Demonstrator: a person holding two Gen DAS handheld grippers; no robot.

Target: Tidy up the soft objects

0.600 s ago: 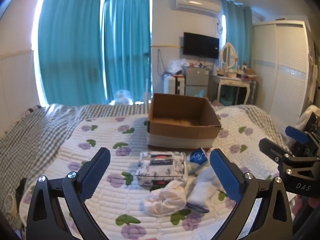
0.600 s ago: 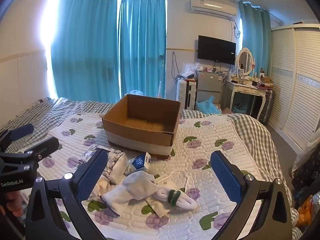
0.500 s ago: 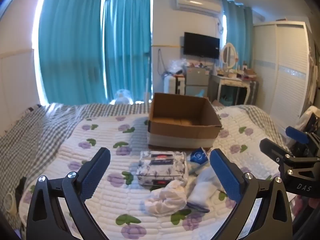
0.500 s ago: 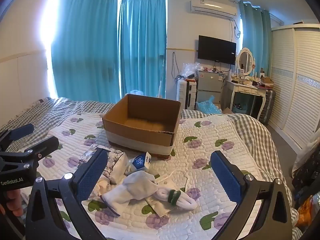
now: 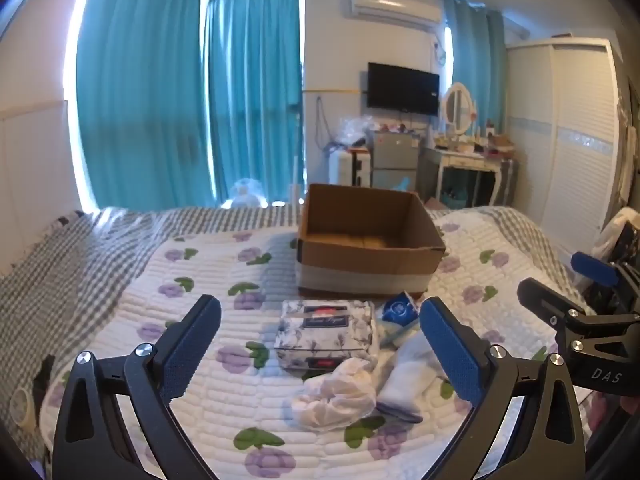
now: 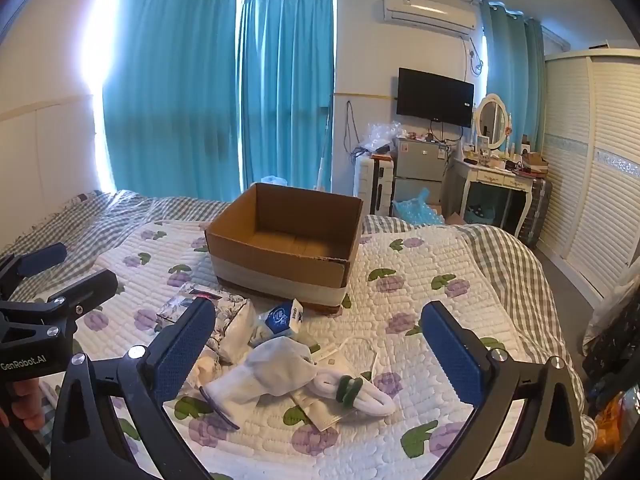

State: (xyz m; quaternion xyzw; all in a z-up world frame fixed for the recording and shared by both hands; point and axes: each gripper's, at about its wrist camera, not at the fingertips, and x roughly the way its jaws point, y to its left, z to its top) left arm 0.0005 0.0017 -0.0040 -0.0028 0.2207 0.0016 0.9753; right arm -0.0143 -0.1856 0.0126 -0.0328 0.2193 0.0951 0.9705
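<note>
Fingers of the left gripper (image 5: 320, 340) stand spread above the quilt (image 5: 224, 276), framing a floral packet (image 5: 326, 332) and crumpled white cloth (image 5: 336, 394) before the cardboard box (image 5: 368, 264). Right view: the right gripper (image 6: 320, 344) is spread too, white socks (image 6: 272, 376) between its fingers.

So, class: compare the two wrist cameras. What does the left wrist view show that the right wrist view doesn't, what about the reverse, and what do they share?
Only the left wrist view shows the crumpled white cloth unobstructed and the floral packet squarely from the front.

Only the right wrist view shows the rolled white socks with a green band, the flat paper packet beneath them, and the blue bag on the floor.

Both show the open cardboard box, the white sock, the blue-and-white pack, the quilt, and open grippers: left gripper, right gripper.
</note>
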